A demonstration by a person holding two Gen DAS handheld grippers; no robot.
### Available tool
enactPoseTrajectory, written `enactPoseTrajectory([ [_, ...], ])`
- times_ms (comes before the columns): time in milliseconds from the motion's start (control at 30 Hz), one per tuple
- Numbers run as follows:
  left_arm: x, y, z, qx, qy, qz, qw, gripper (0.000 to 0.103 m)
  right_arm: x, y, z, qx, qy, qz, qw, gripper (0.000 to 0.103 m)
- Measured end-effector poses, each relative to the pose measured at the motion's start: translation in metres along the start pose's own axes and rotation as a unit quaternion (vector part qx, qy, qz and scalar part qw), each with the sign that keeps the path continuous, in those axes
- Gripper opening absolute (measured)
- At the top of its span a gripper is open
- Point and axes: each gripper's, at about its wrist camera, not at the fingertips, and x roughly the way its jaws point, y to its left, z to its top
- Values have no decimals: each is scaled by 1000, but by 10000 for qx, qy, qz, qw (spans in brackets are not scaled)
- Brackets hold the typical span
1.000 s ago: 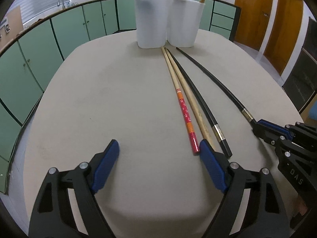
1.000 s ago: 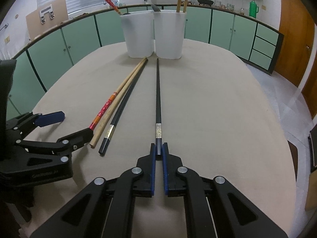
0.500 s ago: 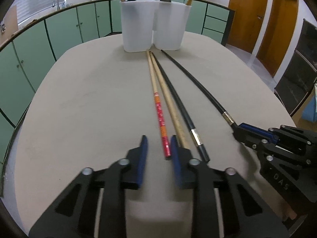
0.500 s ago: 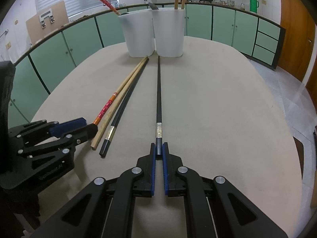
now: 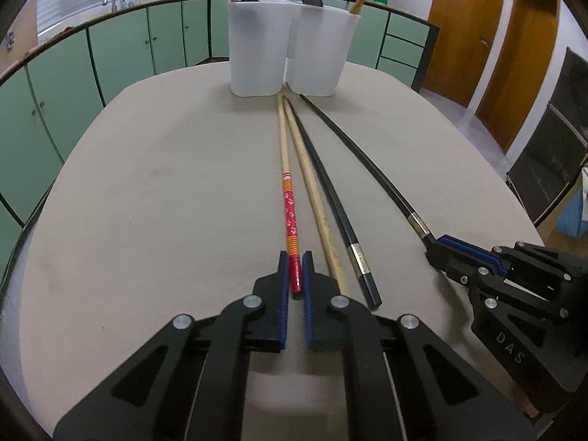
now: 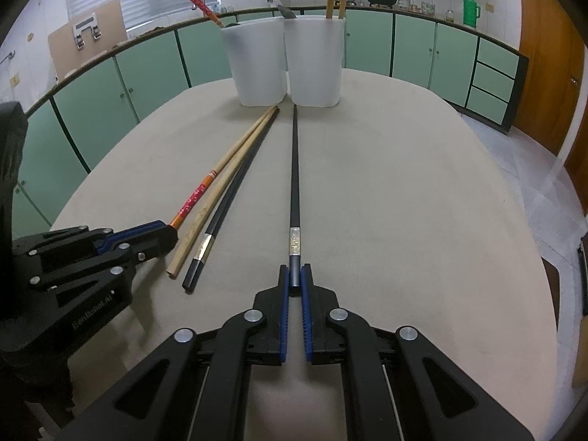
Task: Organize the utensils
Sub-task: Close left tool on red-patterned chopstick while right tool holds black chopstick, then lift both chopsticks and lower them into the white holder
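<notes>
Several chopsticks lie on the beige table, pointing at a white two-part utensil holder (image 5: 290, 55) (image 6: 286, 62) at the far end. My left gripper (image 5: 295, 268) is shut on the near end of the red-patterned chopstick (image 5: 288, 205) (image 6: 194, 198). Beside it lie a plain wooden chopstick (image 5: 312, 198) (image 6: 220, 194) and a black chopstick (image 5: 338, 217) (image 6: 231, 198). My right gripper (image 6: 295, 275) is shut on the near end of a second black chopstick (image 6: 294, 176) (image 5: 371, 165), which lies apart to the right. The holder contains more chopsticks and a spoon.
Green cabinets (image 5: 110, 47) run around the table on the left and behind. Wooden doors (image 5: 459, 33) stand at the right. The left gripper's body (image 6: 73, 268) sits close to the left of the right gripper. The table edge (image 5: 33, 220) curves near on the left.
My left gripper moved right and forward from open on bare table, then closed onto the red-patterned chopstick's near end. The right gripper stayed shut on its black chopstick.
</notes>
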Motion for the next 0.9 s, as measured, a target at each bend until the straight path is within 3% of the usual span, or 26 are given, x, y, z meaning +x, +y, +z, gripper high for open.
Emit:
enactPoseTrajectory([
  [233, -19, 7, 3, 20, -182, 29, 9998, 5, -13, -1, 1, -17, -173, 77, 9998, 6],
  [433, -51, 9, 16, 110, -586, 75, 9982, 5, -32, 0, 13, -96, -403, 126, 9991, 6],
  [900, -117, 3, 67, 397, -1630, 35, 9858, 5, -88, -8, 74, -249, -1050, 201, 9940, 6],
])
